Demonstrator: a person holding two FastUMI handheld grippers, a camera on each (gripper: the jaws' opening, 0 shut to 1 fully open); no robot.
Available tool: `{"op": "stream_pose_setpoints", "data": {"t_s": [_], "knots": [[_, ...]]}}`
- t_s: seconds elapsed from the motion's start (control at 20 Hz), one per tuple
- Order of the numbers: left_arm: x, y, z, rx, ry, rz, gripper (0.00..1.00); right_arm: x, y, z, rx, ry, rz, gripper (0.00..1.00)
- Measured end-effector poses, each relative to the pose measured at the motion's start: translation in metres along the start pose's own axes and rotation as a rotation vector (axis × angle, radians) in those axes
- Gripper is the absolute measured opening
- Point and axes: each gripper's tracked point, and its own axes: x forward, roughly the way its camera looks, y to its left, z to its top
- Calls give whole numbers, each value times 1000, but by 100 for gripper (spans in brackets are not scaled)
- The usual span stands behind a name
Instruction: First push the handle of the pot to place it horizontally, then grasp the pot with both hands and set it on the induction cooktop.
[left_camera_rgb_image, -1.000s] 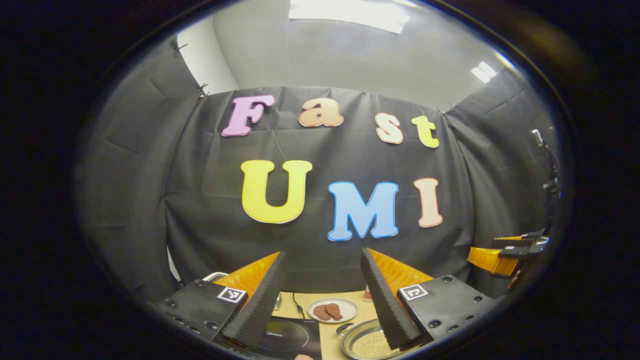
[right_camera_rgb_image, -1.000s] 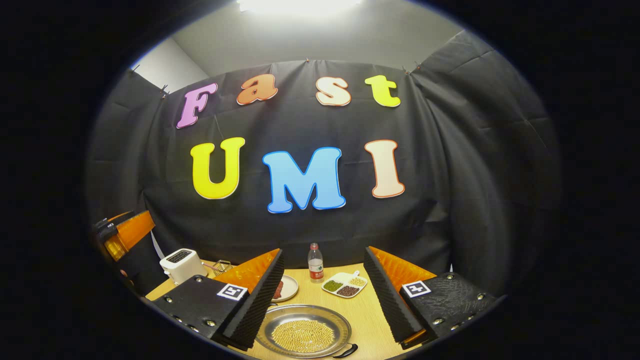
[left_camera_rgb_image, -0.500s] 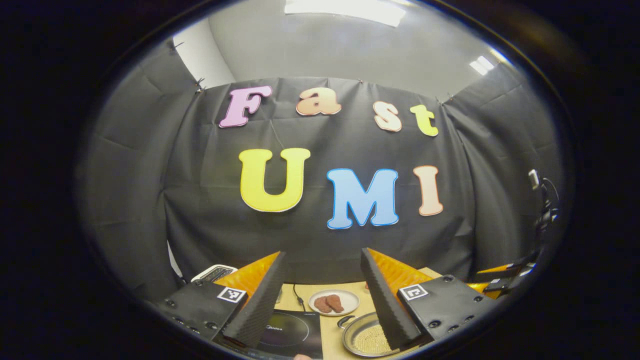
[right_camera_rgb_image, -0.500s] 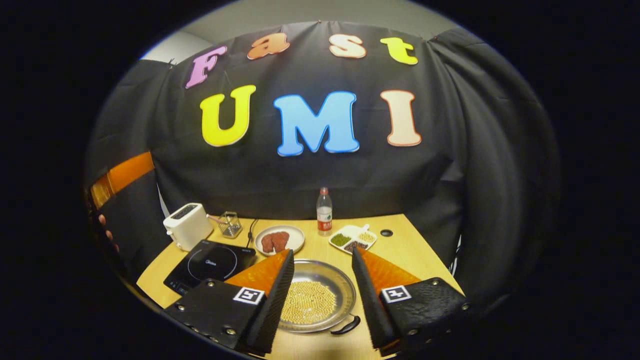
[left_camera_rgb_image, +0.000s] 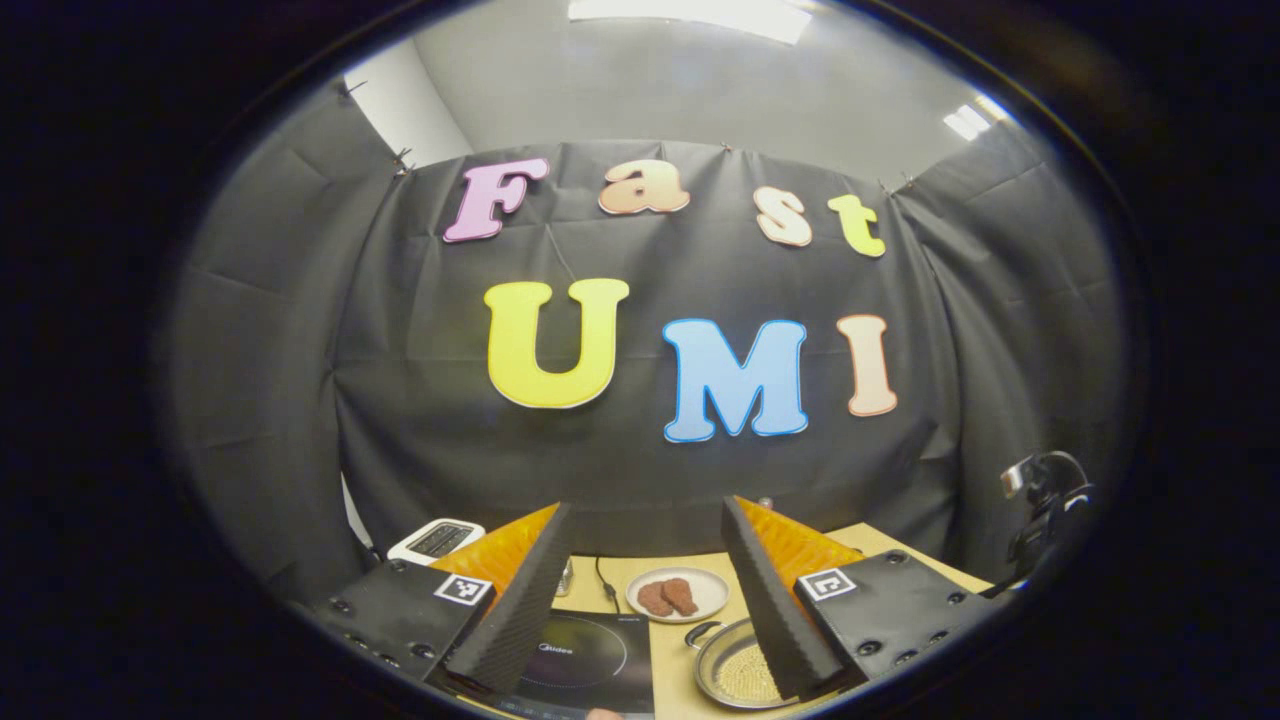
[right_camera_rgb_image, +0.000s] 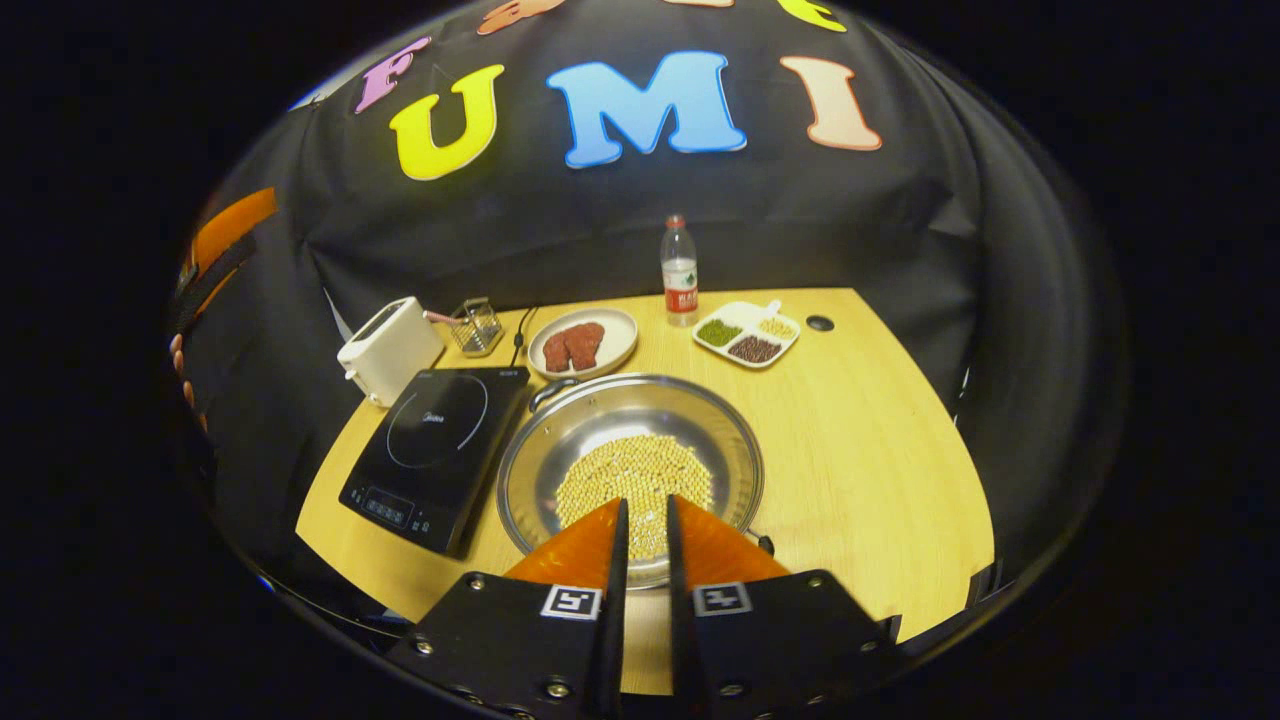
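A steel pot (right_camera_rgb_image: 630, 440) holding yellow beans sits on the wooden table (right_camera_rgb_image: 880, 440), just right of the black induction cooktop (right_camera_rgb_image: 440, 450). One pot handle (right_camera_rgb_image: 553, 390) points to the far left; the other handle (right_camera_rgb_image: 765, 545) peeks out beside my right finger. My right gripper (right_camera_rgb_image: 645, 520) hovers over the pot's near rim, shut to a narrow slit with nothing in it. My left gripper (left_camera_rgb_image: 645, 560) is open and empty, held higher, with the cooktop (left_camera_rgb_image: 590, 660) and the pot (left_camera_rgb_image: 735, 675) below its fingertips. In the right gripper view the left gripper (right_camera_rgb_image: 225, 225) appears at the far left.
Behind the cooktop stand a white toaster (right_camera_rgb_image: 388, 348) and a small wire basket (right_camera_rgb_image: 478, 325). A plate of meat (right_camera_rgb_image: 582, 343), a water bottle (right_camera_rgb_image: 679, 272) and a divided dish of beans (right_camera_rgb_image: 746, 335) line the table's back. Bare wood lies right of the pot.
My right gripper has tipped down over the table and its fingers have gone from wide open to almost together. The left gripper has barely shifted and stays open.
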Motion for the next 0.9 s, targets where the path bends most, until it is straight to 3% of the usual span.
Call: {"op": "stream_pose_setpoints", "data": {"t_s": [0.05, 0.1, 0.15, 0.2, 0.55, 0.6, 0.7, 0.75, 0.8, 0.85, 0.9], "knots": [[0, 1, -3, 1, 5, 4, 99, 5, 1, -8, 7, 34, 25, 15], [1, 3, -5, 3, 10, 10, 99, 6, -5, -20, 7, 78, 0, 16], [0, 5, -9, 2, 14, 16, 95, 12, -9, -29, 3, 107, 7, 0], [0, 6, -9, 0, 17, 20, 99, 16, -8, -37, 1, 134, 19, 6], [2, 6, -18, -3, 34, 29, 99, 25, -20, -89, -3, 323, 5, 6], [2, 6, -17, -2, 35, 30, 92, 28, -21, -92, -4, 339, -1, 6], [2, 5, -18, 0, 36, 33, 95, 34, -25, -99, -8, 366, -19, 6], [1, 7, -18, 1, 37, 37, 92, 37, -23, -102, -3, 381, -19, 6], [2, 8, -18, 0, 40, 40, 99, 40, -22, -104, 8, 393, -13, 6], [0, 8, -22, -1, 43, 44, 95, 42, -20, -105, 18, 398, -8, 6], [-1, 9, -22, -3, 46, 47, 99, 45, -20, -105, 19, 404, -12, 6]]}}
